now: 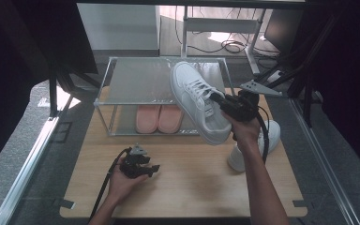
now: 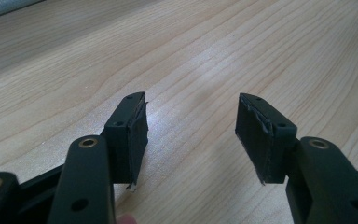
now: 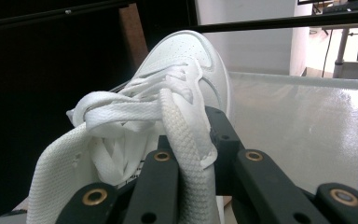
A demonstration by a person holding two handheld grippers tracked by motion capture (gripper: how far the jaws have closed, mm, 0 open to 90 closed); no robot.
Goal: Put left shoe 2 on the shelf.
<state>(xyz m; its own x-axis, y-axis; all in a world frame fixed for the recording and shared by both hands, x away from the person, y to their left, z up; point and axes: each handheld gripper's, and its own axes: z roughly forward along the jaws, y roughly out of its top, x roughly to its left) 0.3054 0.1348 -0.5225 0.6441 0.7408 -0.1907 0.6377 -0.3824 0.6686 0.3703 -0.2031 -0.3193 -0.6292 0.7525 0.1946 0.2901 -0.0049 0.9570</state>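
The right gripper [image 1: 221, 105] pinches the collar of a white sneaker [image 1: 196, 99] and holds it in the air above the shoe rack [image 1: 104, 89] at the tabletop's far edge — toe pointing away. A second white sneaker [image 1: 271, 136] lies near the right edge. The left gripper [image 1: 151, 168] rests near the front edge — jaws spread, nothing between them.

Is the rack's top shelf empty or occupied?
Empty, as far as shows: the top shelf carries nothing; the white sneaker hangs over it in the right gripper. Pink slippers sit underneath.
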